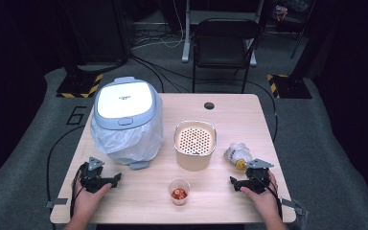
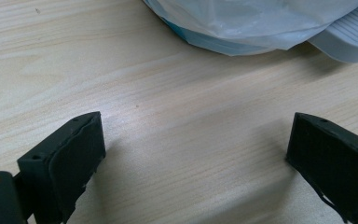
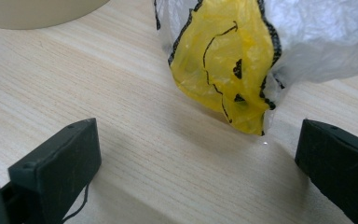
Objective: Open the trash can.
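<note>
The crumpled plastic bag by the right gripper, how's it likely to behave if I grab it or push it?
The crumpled plastic bag is thin, wrinkled film, so it will probably flop and deform rather than hold shape. It looks light, so a push would likely slide it across the table. The open right gripper may pinch only a fold.

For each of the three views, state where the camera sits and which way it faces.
High view: above the person's side, looking forward and down on the table; both hands and grippers show.
Left gripper view: rides the left gripper, facing the lined bin; both fingers show.
Right gripper view: rides the right gripper, facing the yellow-and-clear bag.
Shared: the bag and bin show from above too.
</note>
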A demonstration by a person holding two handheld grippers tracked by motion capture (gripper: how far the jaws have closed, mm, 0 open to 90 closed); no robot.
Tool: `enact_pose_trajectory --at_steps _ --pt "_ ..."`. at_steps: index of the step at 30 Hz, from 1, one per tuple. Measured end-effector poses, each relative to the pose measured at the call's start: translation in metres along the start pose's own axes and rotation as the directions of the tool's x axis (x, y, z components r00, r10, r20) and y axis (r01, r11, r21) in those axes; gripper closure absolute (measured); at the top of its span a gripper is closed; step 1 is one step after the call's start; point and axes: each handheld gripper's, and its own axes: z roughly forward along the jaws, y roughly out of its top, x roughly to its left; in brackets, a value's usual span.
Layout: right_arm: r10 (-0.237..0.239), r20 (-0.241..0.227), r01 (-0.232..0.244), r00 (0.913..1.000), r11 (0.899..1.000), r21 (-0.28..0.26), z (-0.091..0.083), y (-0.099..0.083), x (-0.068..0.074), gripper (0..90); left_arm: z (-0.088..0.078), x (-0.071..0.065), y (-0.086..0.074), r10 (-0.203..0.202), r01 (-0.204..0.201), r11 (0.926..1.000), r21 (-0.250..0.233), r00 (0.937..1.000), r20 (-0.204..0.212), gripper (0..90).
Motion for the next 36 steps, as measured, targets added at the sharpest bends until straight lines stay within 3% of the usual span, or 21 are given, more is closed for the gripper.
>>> enact_pose_trajectory --at_steps 7,12,20,22,30,33,36 --pt "0.000 0.000 0.000 1.0000 1.000 0.000 0.0000 0.0000 0.0000 0.0 -0.0004 0.0007 -0.0007 -0.003 0.003 1.0000 -0.008 1.0000 -0.005 7.2" --pt "0.000 0.000 0.000 1.0000 1.000 0.001 0.0000 0.0000 0.0000 0.0 0.0010 0.0001 0.0006 0.025 -0.026 0.9996 0.015 0.9996 0.013 1.4" --pt "-0.003 0.000 0.003 1.0000 1.000 0.000 0.0000 -0.0001 -0.0002 0.0 0.0012 0.0003 0.0006 0.024 -0.024 0.9996 0.014 0.9996 0.015 0.9" --pt "-0.001 -0.001 0.001 1.0000 1.000 0.000 0.0000 0.0000 -0.0001 0.0 0.0010 -0.0003 0.0005 0.008 -0.008 0.9999 0.007 0.9999 0.014 1.7" --pt "-0.001 -0.001 0.001 1.0000 1.000 0.000 0.0000 0.0000 -0.0001 0.0 -0.0021 0.0025 -0.0011 0.003 -0.003 0.9996 -0.029 1.0000 0.006 12.8" --pt "-0.001 -0.001 0.001 1.0000 1.000 0.000 0.0000 -0.0001 -0.0001 0.0 -0.0038 0.0044 -0.0020 -0.003 0.004 0.9991 -0.042 0.9999 0.013 20.7" --pt "-0.001 -0.001 0.001 1.0000 1.000 0.000 -0.0001 0.0000 -0.0001 0.0 -0.0060 0.0061 -0.0022 0.002 -0.001 0.9985 -0.055 0.9996 0.027 35.4"
